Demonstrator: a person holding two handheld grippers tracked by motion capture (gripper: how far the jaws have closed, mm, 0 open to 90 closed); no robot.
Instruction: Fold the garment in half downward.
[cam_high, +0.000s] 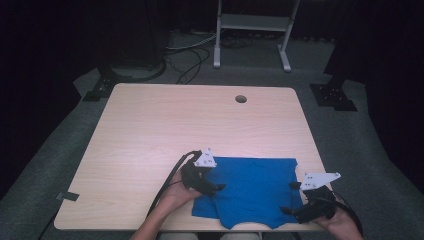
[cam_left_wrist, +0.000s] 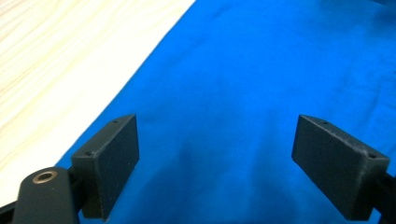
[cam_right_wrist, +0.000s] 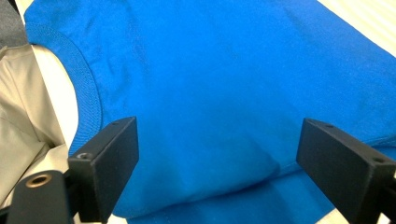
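A blue T-shirt (cam_high: 255, 192) lies folded on the wooden table (cam_high: 165, 130), near its front edge. My left gripper (cam_high: 215, 181) hovers over the shirt's left edge, open, with nothing between its pads. In the left gripper view the open jaws (cam_left_wrist: 217, 154) frame flat blue cloth (cam_left_wrist: 243, 84) and bare wood (cam_left_wrist: 56, 70) to the left. My right gripper (cam_high: 290, 197) stands at the shirt's front right corner, open as well. The right gripper view has its jaws (cam_right_wrist: 219, 158) wide over a folded layer of shirt (cam_right_wrist: 224, 84), with the ribbed collar (cam_right_wrist: 86, 88) at left.
A round cable hole (cam_high: 241, 98) sits near the table's far edge. Behind the table stand a white metal frame (cam_high: 252, 22) and floor cables (cam_high: 192, 60). A dark tab (cam_high: 67, 196) sticks out at the front left corner. The person's beige trousers (cam_right_wrist: 18, 116) lie below the front edge.
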